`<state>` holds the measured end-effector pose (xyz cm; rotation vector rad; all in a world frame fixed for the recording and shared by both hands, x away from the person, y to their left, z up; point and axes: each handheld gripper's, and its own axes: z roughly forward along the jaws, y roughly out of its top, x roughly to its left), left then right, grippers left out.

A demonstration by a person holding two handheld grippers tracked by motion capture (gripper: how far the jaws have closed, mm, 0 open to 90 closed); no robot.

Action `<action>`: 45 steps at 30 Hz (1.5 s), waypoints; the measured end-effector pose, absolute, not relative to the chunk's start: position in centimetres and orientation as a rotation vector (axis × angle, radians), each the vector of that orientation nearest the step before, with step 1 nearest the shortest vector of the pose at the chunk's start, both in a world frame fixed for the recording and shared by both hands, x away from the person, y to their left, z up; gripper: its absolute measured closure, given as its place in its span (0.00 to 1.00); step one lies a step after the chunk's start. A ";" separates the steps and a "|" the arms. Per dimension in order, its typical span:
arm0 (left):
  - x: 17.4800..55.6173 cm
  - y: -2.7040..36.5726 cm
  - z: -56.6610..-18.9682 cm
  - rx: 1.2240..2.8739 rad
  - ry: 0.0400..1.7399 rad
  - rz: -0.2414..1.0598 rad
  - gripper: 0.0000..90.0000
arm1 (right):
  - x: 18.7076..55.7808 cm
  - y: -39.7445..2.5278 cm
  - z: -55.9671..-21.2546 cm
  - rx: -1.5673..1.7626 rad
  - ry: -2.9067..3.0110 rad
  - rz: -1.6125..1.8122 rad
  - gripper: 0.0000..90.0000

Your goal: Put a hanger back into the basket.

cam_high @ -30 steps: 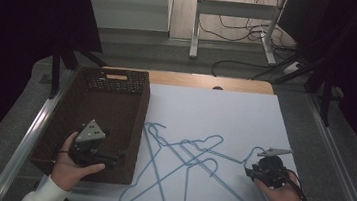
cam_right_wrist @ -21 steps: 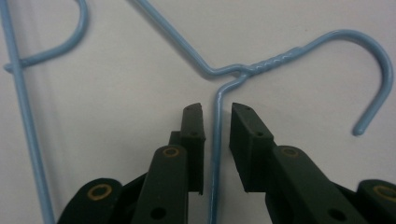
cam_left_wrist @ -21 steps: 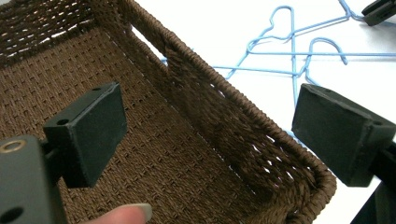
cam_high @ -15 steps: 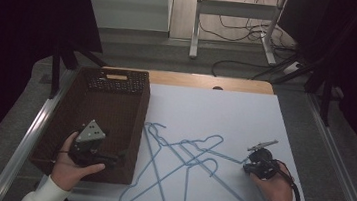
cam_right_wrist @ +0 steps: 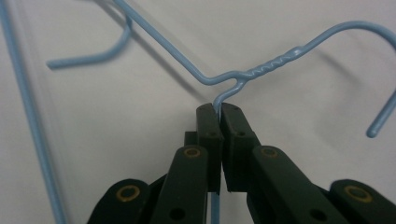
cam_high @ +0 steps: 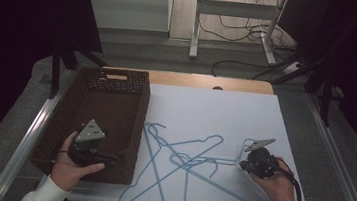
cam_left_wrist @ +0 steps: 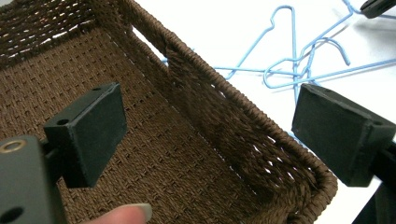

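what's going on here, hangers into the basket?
A person works at a white table with a gripper in each hand. The right gripper has its fingers shut on a blue wire hanger, pinching the wire just below the twisted neck. More blue hangers lie tangled on the table. The left gripper is open, empty, held over the near end of the brown wicker basket. No hanger can be seen in the basket yet.

Dim, dark surroundings; the white table (cam_high: 225, 115) is evenly lit from above; soft shadows; close views slightly blurred.
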<state>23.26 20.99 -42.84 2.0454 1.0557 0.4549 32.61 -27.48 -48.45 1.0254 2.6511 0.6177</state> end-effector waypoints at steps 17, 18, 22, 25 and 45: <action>23.2 20.8 -42.8 2.051 1.053 0.457 0.12 | 32.9 -25.7 -48.6 0.647 2.806 0.791 0.97; 23.2 20.8 -42.7 2.050 1.052 0.458 0.12 | 33.1 -25.7 -48.6 0.647 2.802 0.792 0.97; 23.2 20.8 -42.7 2.050 1.053 0.460 0.12 | 34.2 -26.5 -48.2 0.699 2.764 0.807 0.97; 23.2 20.8 -42.8 2.050 1.055 0.461 0.12 | 34.8 -27.2 -48.1 0.736 2.751 0.838 0.97; 23.2 20.7 -42.8 2.054 1.052 0.463 0.12 | 36.0 -26.6 -49.3 0.906 2.727 0.797 0.72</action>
